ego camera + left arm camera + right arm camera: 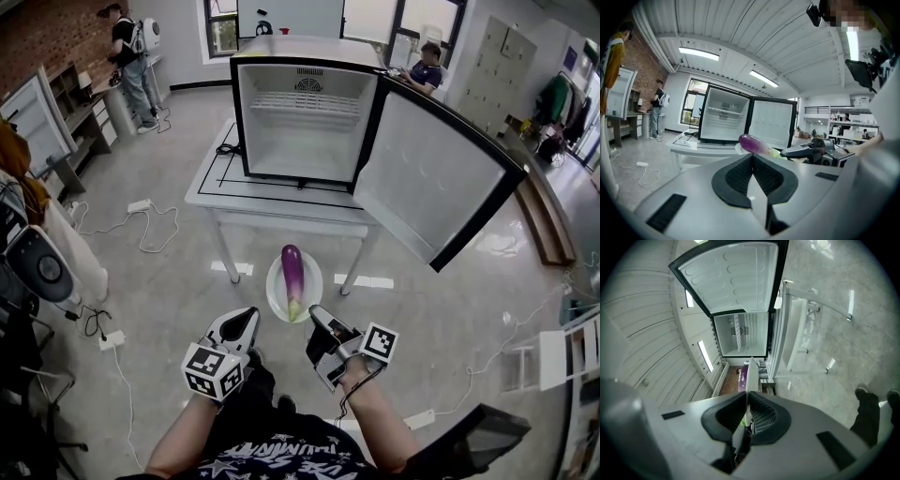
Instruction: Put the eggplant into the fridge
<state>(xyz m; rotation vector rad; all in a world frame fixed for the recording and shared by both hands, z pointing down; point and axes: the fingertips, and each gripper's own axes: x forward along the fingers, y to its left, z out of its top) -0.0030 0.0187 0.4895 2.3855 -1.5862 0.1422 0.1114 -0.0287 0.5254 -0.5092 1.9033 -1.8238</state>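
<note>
Down at my left, my left gripper (pixel 246 319) is closed on nothing. Just beside it the eggplant (pixel 292 272) lies on a white plate (pixel 275 292), whose rim my right gripper (pixel 317 314) pinches, before the open fridge (pixel 300 141).

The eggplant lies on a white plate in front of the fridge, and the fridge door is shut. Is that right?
Not quite. The fridge door is not shut: it stands wide open, and the head view shows the inside of the fridge. The rest holds: the eggplant lies on a white plate in front of the fridge.
</note>
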